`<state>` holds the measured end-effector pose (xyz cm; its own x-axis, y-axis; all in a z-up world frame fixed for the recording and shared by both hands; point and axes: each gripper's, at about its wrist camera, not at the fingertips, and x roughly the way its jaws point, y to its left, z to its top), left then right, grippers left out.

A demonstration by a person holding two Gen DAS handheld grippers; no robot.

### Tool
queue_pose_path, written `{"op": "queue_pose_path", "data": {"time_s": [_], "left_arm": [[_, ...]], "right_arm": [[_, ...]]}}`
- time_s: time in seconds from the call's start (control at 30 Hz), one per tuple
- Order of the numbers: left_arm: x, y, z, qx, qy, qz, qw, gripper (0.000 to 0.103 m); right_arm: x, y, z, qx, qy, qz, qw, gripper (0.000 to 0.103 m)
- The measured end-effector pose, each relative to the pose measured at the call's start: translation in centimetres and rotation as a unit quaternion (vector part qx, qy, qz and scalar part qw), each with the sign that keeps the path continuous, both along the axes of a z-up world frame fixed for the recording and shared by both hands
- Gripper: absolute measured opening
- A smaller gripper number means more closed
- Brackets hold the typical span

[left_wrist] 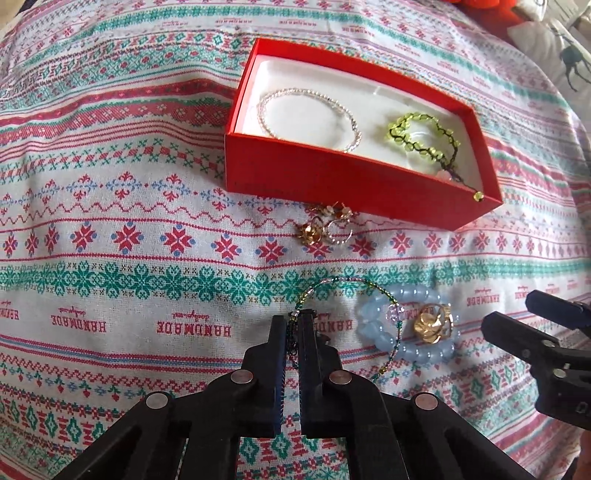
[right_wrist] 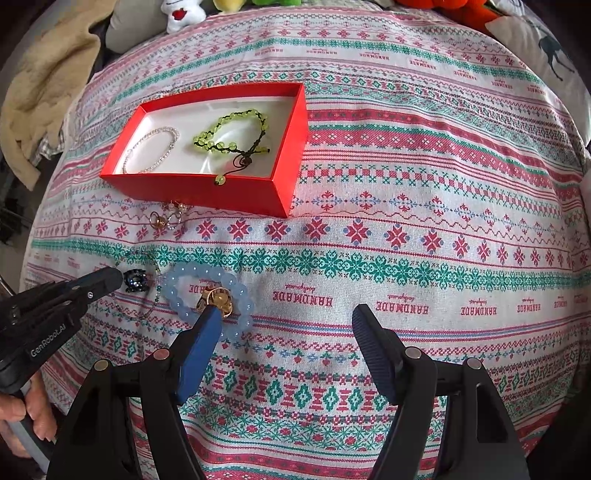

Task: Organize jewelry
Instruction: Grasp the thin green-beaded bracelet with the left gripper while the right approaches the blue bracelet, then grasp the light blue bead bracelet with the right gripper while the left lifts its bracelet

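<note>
A red box holds a clear bead bracelet and a green bead bracelet. My left gripper is shut on a thin green seed-bead bracelet lying on the cloth. Beside it lies a pale blue bead bracelet with a gold flower ring on it. My right gripper is open, its left finger over the ring.
Gold and silver rings lie just in front of the box. A patterned tablecloth covers the table. Plush toys and a beige blanket lie beyond the far edge.
</note>
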<state>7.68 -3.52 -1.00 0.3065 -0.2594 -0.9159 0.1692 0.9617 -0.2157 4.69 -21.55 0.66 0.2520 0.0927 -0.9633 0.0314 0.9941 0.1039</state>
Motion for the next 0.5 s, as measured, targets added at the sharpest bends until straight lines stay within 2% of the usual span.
{"op": "queue_pose_path", "data": {"time_s": [0.17, 0.33, 0.5], "left_arm": [[-0.4, 0.5, 1.5, -0.007, -0.021, -0.003, 0.9997, 0.0], [-0.7, 1.4, 1.6, -0.01, -0.022, 0.0, 0.9997, 0.0], [-0.8, 1.8, 1.4, -0.009, -0.02, 0.003, 0.9998, 0.0]], "right_arm": [[0.4, -0.1, -0.9, 0.0, 0.017, -0.006, 1.0, 0.076], [0.7, 0.0, -1.8, 0.019, 0.028, -0.014, 0.999, 0.075], [1.2, 0.8, -2.5, 0.016, 0.036, -0.011, 0.999, 0.046]]}}
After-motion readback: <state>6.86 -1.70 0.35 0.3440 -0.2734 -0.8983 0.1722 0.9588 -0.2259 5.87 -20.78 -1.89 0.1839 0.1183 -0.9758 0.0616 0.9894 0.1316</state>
